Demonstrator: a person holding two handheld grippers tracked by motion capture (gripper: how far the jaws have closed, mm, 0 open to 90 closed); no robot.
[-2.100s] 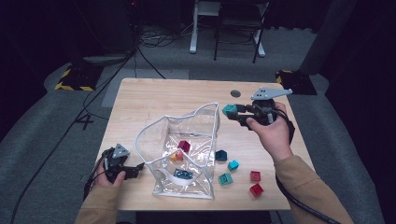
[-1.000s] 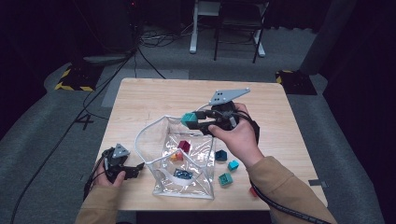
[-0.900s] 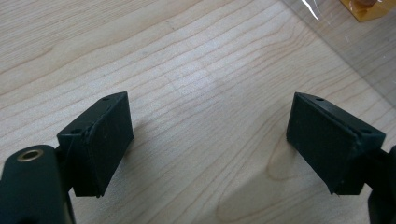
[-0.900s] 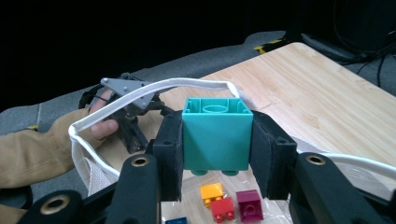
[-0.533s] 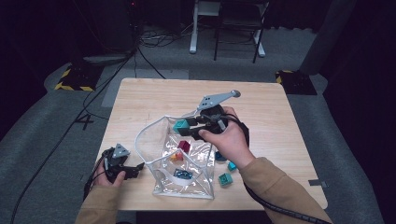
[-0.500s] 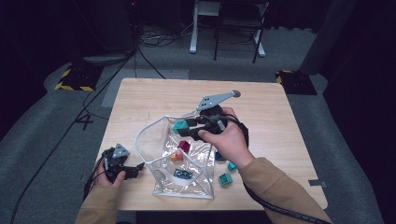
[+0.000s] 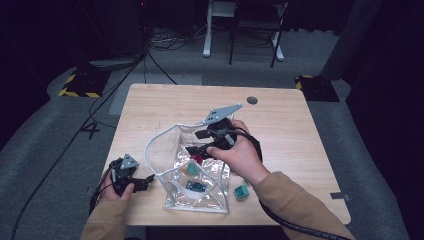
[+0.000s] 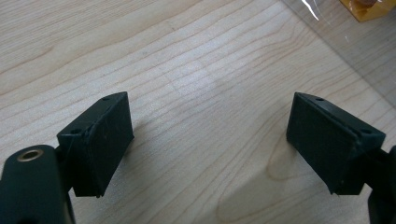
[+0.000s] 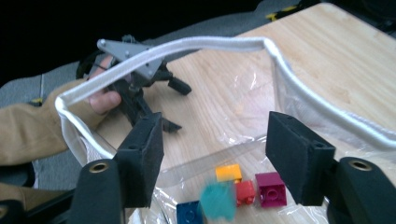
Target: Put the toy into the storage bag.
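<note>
A clear plastic bag stands open on the wooden table. My right gripper hangs in its mouth; its jaws have just been opening and nothing is pressed between them. In the right gripper view, a blurred teal block is dropping below the pads towards the bag's bottom. An orange brick, a red brick, a magenta brick and a blue brick lie there. My left gripper rests open on the table left of the bag, its pads wide apart over bare wood.
A loose teal brick lies on the table right of the bag, near my right forearm. The bag's white rim arches in front of the left gripper in the right gripper view. A round hole marks the table's far side.
My right gripper has moved left and down into the bag's mouth. Its jaws, earlier shut on the teal block, now stand apart and the block has left them. The left gripper has stayed put.
</note>
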